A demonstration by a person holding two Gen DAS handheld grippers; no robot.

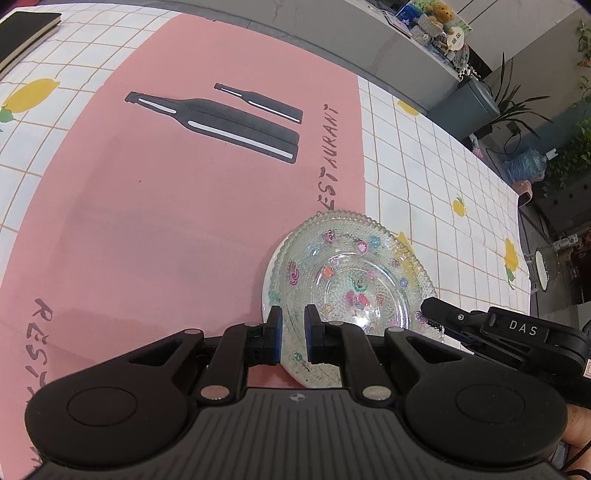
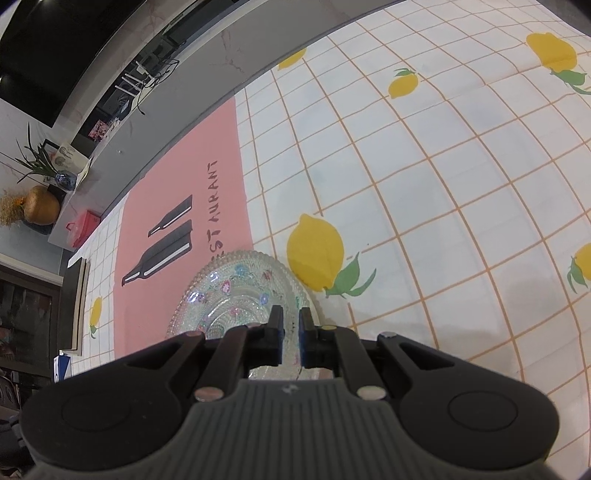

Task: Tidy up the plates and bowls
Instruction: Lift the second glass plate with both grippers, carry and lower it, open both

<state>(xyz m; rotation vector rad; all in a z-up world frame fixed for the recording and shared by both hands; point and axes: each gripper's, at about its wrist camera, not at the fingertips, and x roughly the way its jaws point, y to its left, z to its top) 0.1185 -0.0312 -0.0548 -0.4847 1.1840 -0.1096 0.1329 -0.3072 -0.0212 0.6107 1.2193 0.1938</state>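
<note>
A clear glass plate (image 1: 354,280) with coloured flower prints and a beaded rim is held tilted above the table, over the edge of the pink placemat (image 1: 147,206). A second plate seems stacked under it; its white rim (image 1: 269,280) shows at the left. My left gripper (image 1: 293,334) is shut on the plate's near rim. My right gripper (image 2: 290,334) is shut on the opposite rim of the glass plate (image 2: 236,291); its black finger also shows in the left wrist view (image 1: 443,314).
The table carries a white checked cloth with lemons (image 2: 406,184). A black book (image 1: 26,33) lies at the far left corner. The table's right edge (image 1: 524,240) drops to a floor with plants and a bin.
</note>
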